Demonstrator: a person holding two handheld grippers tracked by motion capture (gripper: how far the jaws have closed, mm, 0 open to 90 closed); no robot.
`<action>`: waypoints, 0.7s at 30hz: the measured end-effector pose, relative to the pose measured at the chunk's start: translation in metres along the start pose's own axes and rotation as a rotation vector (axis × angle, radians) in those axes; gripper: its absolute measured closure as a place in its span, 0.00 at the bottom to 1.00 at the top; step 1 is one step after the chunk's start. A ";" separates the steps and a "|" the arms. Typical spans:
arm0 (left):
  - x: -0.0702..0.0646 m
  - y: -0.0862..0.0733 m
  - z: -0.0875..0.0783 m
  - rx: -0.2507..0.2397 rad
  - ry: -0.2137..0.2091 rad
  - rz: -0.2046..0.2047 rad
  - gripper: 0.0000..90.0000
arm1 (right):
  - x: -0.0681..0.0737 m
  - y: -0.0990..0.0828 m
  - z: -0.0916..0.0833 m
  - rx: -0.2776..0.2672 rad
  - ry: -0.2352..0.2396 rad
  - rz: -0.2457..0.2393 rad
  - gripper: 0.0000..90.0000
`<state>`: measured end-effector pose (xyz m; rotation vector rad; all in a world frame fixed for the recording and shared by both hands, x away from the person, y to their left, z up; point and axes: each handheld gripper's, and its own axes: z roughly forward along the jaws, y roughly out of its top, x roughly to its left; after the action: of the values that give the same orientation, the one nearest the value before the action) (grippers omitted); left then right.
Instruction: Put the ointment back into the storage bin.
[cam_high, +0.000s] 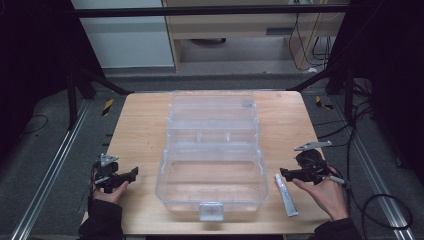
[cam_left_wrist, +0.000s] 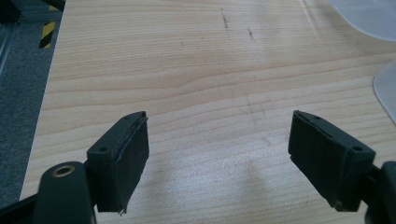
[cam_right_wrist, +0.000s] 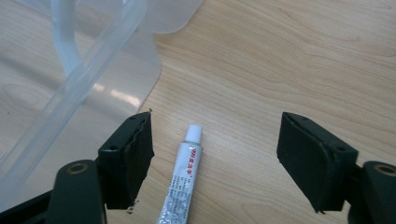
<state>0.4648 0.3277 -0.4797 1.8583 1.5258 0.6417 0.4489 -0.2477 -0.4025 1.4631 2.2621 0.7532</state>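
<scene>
White tube (cam_right_wrist: 183, 179) — lower end cut off

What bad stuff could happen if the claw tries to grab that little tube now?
1. The small white-capped tube lies flat on the wooden table, nearer one side of the open right claw. Closing off-centre might shove it away instead of gripping it.
2. The clear plastic box sits right beside the tube, so the claw might bump its wall.
3. Squeezing hard could squash the tube.

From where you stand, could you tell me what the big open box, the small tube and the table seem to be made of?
Box: clear, glossy plastic; the table shows through it. Tube: probably thin metal or plastic, printed, white cap. Table: pale wood or wood-look laminate, with visible grain.
</scene>
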 end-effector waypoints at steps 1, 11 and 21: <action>0.000 0.000 0.000 0.001 0.003 0.002 0.22 | 0.001 0.002 0.000 0.012 0.002 -0.003 0.32; 0.000 0.000 0.000 0.007 0.005 0.006 0.23 | 0.011 0.006 0.011 0.142 0.018 -0.026 0.41; -0.001 0.000 0.000 0.017 0.004 0.010 0.23 | 0.016 0.003 0.023 0.256 0.014 -0.027 0.52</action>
<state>0.4648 0.3266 -0.4800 1.8797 1.5299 0.6390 0.4570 -0.2266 -0.4187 1.5360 2.4568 0.4811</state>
